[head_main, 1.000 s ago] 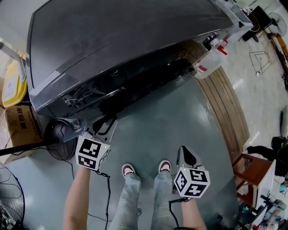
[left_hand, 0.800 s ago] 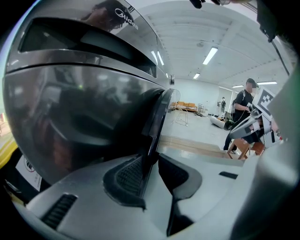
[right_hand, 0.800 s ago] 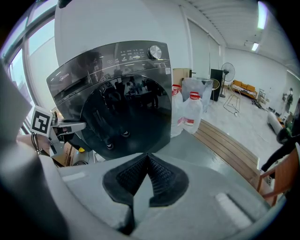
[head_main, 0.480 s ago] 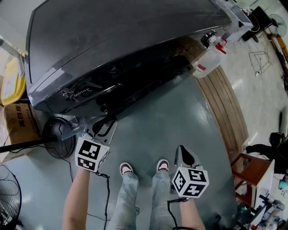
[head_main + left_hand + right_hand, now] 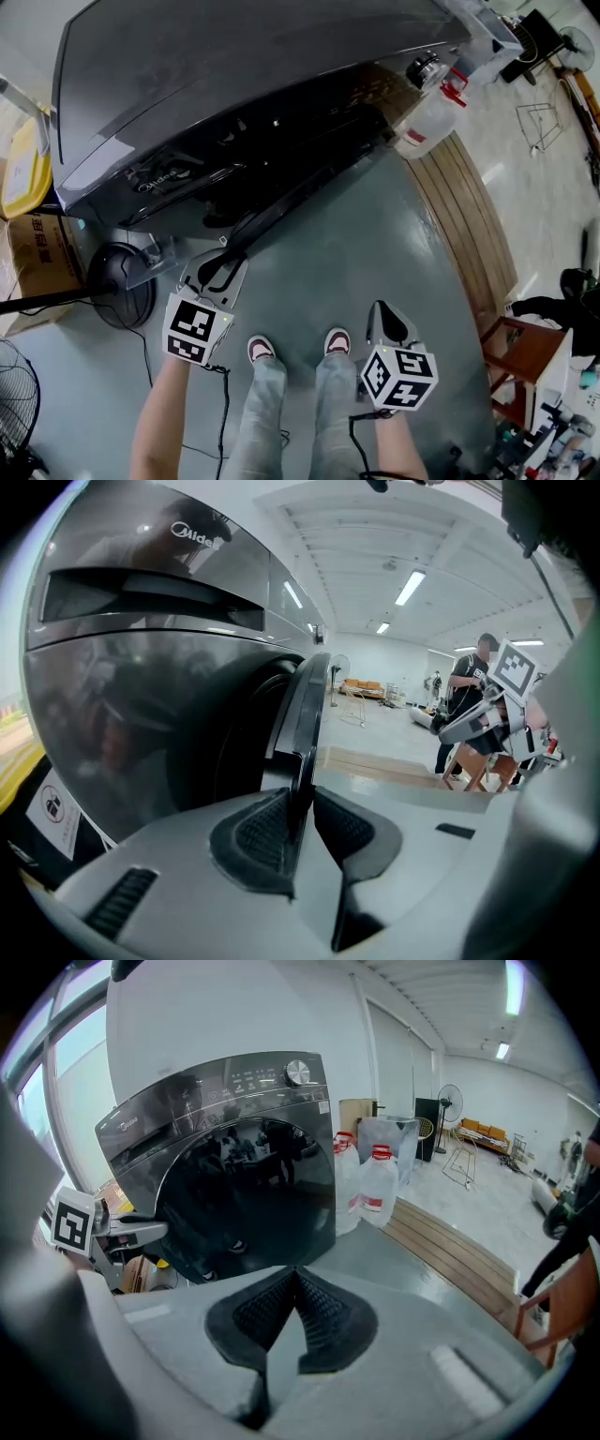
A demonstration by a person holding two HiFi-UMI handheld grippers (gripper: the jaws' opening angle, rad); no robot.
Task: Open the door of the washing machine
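The dark grey washing machine (image 5: pixel 234 84) fills the top of the head view. Its round glass door (image 5: pixel 309 183) stands partly swung out. My left gripper (image 5: pixel 220 270) is at the door's free edge. In the left gripper view that thin dark edge (image 5: pixel 305 724) runs down between the ribbed pads (image 5: pixel 261 829). The left gripper (image 5: pixel 302 822) has just been closing its jaws and grips that edge. My right gripper (image 5: pixel 386 323) hangs over the floor near my right foot, apart from the machine. In its own view the right gripper (image 5: pixel 296 1279) is shut on nothing and faces the door (image 5: pixel 253 1194).
Clear plastic jugs with red caps (image 5: pixel 427 122) stand at the machine's right corner beside a strip of wooden floor (image 5: pixel 469 216). A black fan base (image 5: pixel 117 281) and a cardboard box (image 5: pixel 37 258) sit at the left. A brown stool (image 5: pixel 530 361) is at the right.
The door has swung further out from the machine. My left gripper has come back toward my feet with the door's edge. The right gripper has stayed put.
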